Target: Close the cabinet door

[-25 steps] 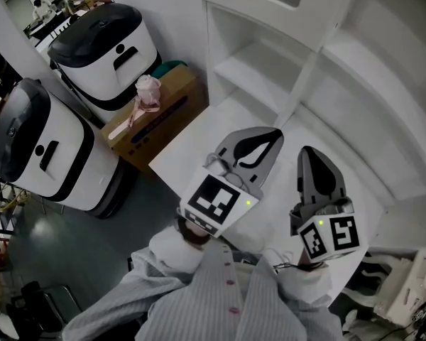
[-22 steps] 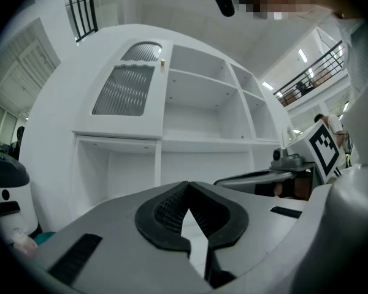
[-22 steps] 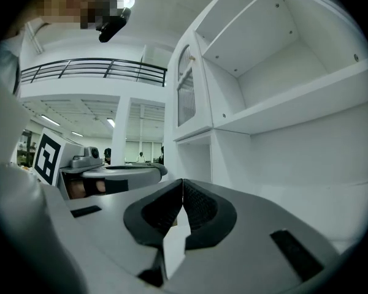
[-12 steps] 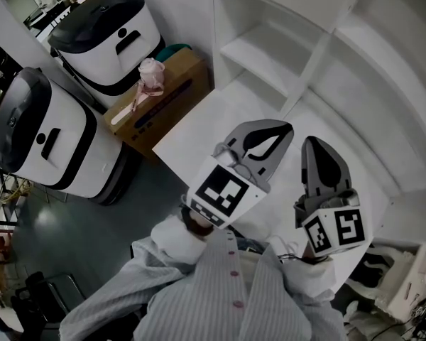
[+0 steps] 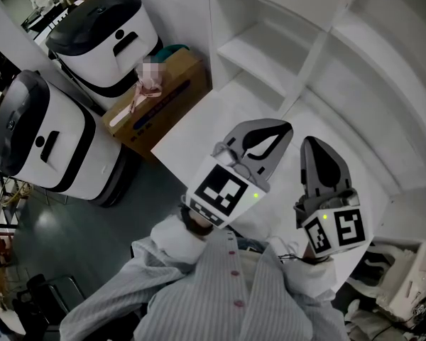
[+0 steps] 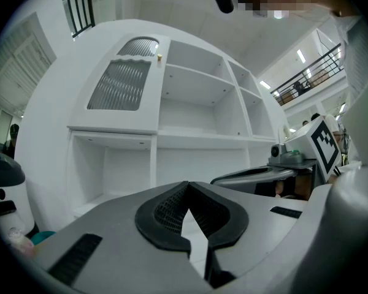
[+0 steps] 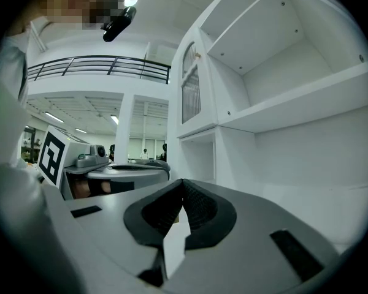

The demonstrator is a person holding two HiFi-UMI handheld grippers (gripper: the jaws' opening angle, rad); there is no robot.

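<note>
The white cabinet (image 5: 270, 48) stands in front of me with open shelves. Its door (image 6: 122, 81) has an arched ribbed pane and a small knob (image 6: 159, 57). In the left gripper view it looks flush with the upper left compartment. The door also shows edge-on in the right gripper view (image 7: 190, 90). My left gripper (image 5: 273, 130) is shut and empty, held level over the white counter (image 5: 199, 133), short of the shelves. My right gripper (image 5: 312, 146) hangs beside it, also shut and empty. Neither touches the cabinet.
Two white machines with black lids (image 5: 99, 34) (image 5: 35, 141) stand on the floor to the left. Between them and the cabinet sits a cardboard box (image 5: 167, 98) with a pink thing (image 5: 145, 91) on top. White clutter (image 5: 412, 283) lies at the lower right.
The head view has shifted slightly. Both grippers stay shut and in nearly the same place before the cabinet.
</note>
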